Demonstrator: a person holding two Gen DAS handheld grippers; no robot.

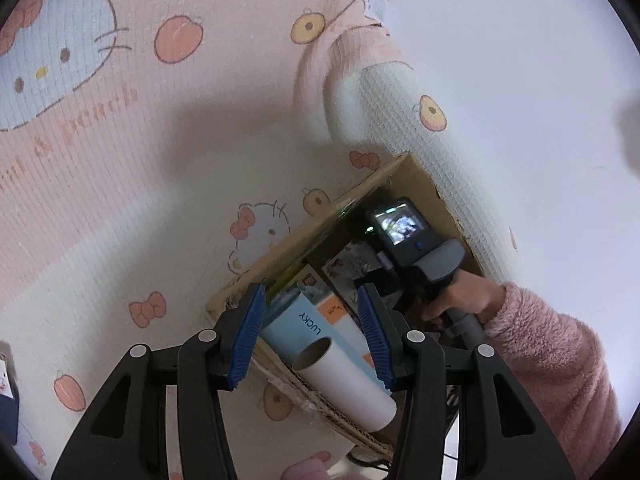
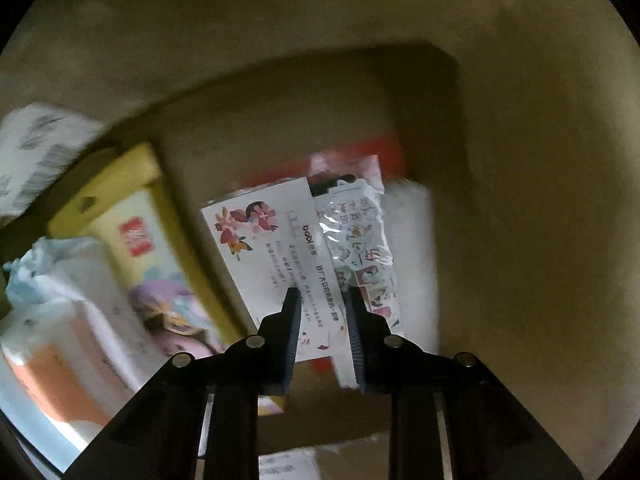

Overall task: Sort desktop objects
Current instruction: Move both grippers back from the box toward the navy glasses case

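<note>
In the left wrist view my left gripper (image 1: 312,312) is open and empty, above the near edge of a cardboard box (image 1: 352,196). A white cardboard tube (image 1: 344,384) and a light blue "LUCKY" box (image 1: 304,328) lean out of it between my fingers. The right gripper's handle and camera (image 1: 400,224) reach down into the box. In the right wrist view my right gripper (image 2: 322,300) is inside the box, jaws partly open around a white flowered card packet (image 2: 272,248) with a clear sticker bag (image 2: 360,236); whether they grip it is unclear.
The box stands on a pink Hello Kitty blanket (image 1: 120,120). Inside are a yellow box (image 2: 136,208), an orange and white box (image 2: 52,360), a crumpled pale bag (image 2: 48,272) and the brown box wall (image 2: 520,200). A dark object (image 1: 8,412) sits at far left.
</note>
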